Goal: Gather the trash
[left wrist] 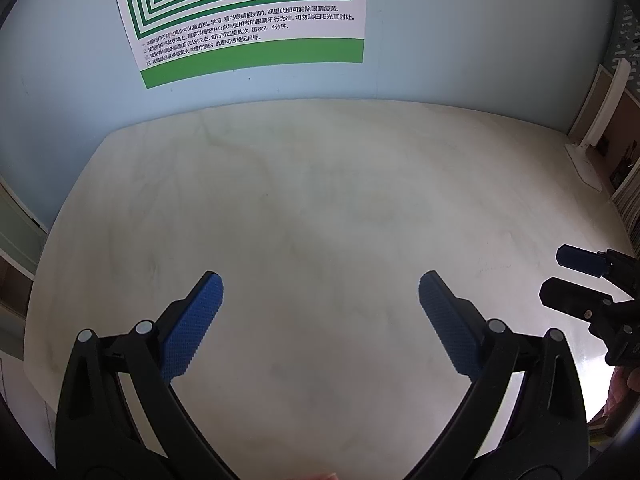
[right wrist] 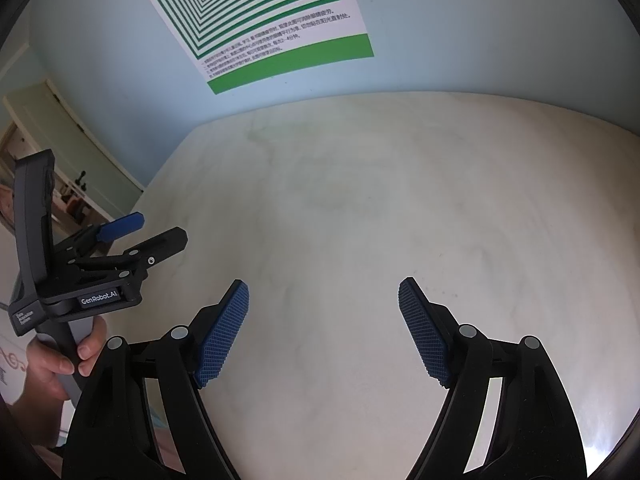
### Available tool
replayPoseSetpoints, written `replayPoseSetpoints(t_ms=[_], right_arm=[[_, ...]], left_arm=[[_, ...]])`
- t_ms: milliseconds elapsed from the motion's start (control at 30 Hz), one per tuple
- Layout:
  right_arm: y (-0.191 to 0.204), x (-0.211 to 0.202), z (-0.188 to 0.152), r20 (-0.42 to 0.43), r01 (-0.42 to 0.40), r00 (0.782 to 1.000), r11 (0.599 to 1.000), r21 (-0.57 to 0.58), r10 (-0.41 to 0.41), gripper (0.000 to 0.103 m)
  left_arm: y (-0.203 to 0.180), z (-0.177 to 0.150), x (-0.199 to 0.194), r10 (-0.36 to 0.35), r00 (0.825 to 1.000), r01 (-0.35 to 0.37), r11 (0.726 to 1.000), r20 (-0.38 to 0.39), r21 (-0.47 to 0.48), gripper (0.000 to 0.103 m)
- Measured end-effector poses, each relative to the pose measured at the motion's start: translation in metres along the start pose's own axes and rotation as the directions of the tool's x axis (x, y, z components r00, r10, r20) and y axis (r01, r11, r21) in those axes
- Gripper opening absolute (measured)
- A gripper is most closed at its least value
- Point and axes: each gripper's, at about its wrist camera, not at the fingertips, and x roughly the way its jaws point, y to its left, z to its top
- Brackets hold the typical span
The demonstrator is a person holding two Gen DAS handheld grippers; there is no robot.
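Note:
No trash shows in either view. My left gripper point(left wrist: 320, 284) hangs open over the pale table point(left wrist: 320, 200), with nothing between its blue pads. My right gripper point(right wrist: 323, 289) is open too, its blue pads wide apart above the same table point(right wrist: 380, 208). In the left wrist view the right gripper point(left wrist: 554, 276) pokes in from the right edge, jaws apart. In the right wrist view the left gripper point(right wrist: 160, 228) is at the left, held by a person's hand point(right wrist: 60, 356), its jaws apart and empty.
A green-and-white striped poster point(left wrist: 248, 20) with printed text hangs on the light blue wall behind the table. A white stand point(left wrist: 588, 160) and stacked books or frames sit at the table's right end. A pale green cabinet point(right wrist: 60, 152) stands left of the table.

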Motion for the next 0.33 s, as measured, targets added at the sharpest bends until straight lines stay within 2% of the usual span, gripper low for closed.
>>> replayPoseSetpoints(t_ms=[200,333], right_arm=[[-0.0004,0.001,0.0008,-0.007,0.002,1.0,1.0,0.007,-0.002,0.077],[-0.0016,0.0015,0.0013,-0.008,0.004,1.0,1.0,0.012,-0.004,0.078]], left_arm=[[-0.0003,0.0017,0.0028,0.01,1.0,-0.01,1.0,-0.017,-0.004,0.096],[0.0005,0.0014,0.0057,-0.012,1.0,0.012,1.0,-0.029,-0.008,0.096]])
